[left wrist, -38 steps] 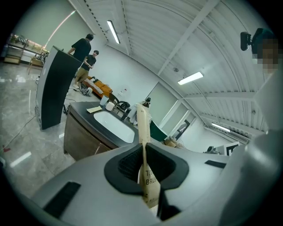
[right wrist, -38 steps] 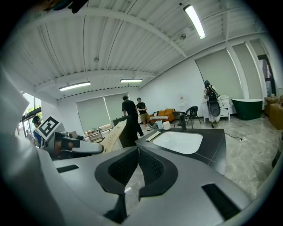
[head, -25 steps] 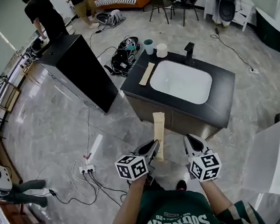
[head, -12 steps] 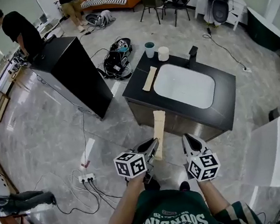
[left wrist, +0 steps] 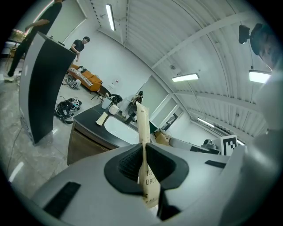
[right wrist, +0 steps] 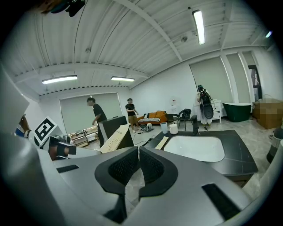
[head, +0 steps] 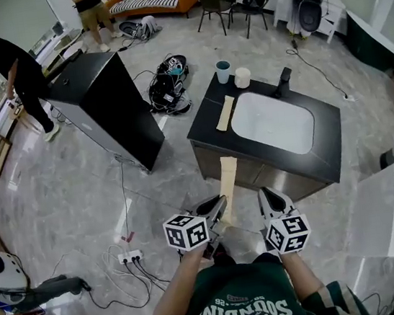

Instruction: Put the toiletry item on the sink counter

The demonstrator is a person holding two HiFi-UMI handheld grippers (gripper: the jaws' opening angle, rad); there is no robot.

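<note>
A long beige toothbrush box (head: 226,181) sticks up from my left gripper (head: 217,213), which is shut on its lower end; in the left gripper view the box (left wrist: 143,132) stands pinched between the jaws of the left gripper (left wrist: 144,164). My right gripper (head: 270,204) is beside it, shut with nothing in it, and the right gripper (right wrist: 138,164) shows its pads pressed together. Ahead stands the black sink counter (head: 328,120) with a white basin (head: 272,123). A second beige box (head: 226,113) lies on the counter's left part.
A teal cup (head: 223,71), a white roll (head: 242,77) and a black faucet (head: 284,78) stand at the counter's far edge. A tall black cabinet (head: 106,104) is to the left, a white tub (head: 392,224) to the right. Cables and a power strip (head: 129,257) lie on the floor. People stand at the far left.
The view has shifted, so the sink counter now sits slightly further right. The person in black at the far left has walked on. Both grippers keep their pose and hold.
</note>
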